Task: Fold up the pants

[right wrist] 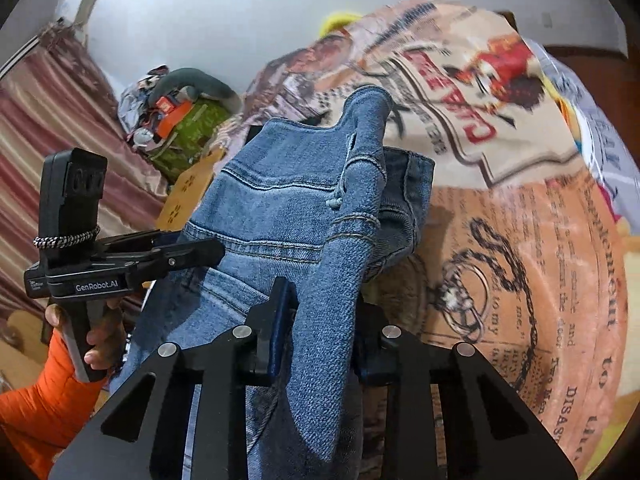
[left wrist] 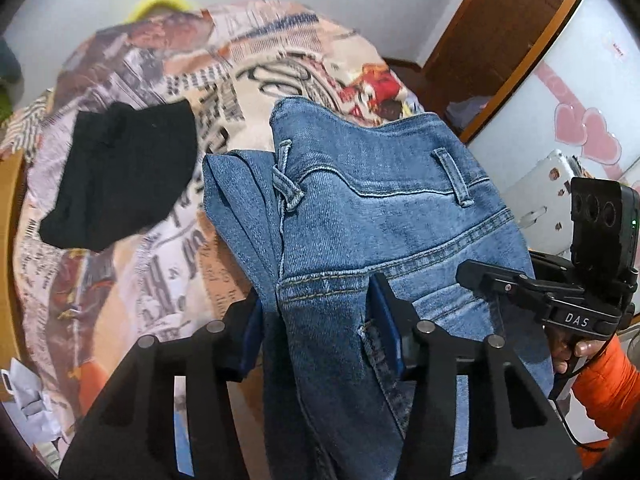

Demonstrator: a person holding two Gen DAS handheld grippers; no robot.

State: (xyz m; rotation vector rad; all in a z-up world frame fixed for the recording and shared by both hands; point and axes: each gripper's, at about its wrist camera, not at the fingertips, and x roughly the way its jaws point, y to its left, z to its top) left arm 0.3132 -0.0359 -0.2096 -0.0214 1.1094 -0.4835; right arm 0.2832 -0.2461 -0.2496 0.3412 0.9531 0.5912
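Both grippers pinch the blue denim jeans (left wrist: 360,208) near the waistband, and we hold them raised above the bed cover printed like old newspaper (left wrist: 132,280), so that the cloth hangs free and can be laid out straight for folding. Our left gripper (left wrist: 316,320) has its blue pads pressed on a thick bunch of denim just below the yoke seam; our right gripper (right wrist: 324,316) clamps a narrower folded ridge of the same jeans (right wrist: 280,200). We judge that the two grips sit at the two sides of the waist, which keeps the top edge stretched between them.

Each gripper points downward at a slant toward the bed, and each camera sees the other tool beside it (a hand in an orange padded sleeve (right wrist: 36,412) holds the handle). A folded black garment (left wrist: 120,176) lies on the cover, well apart from the jeans.
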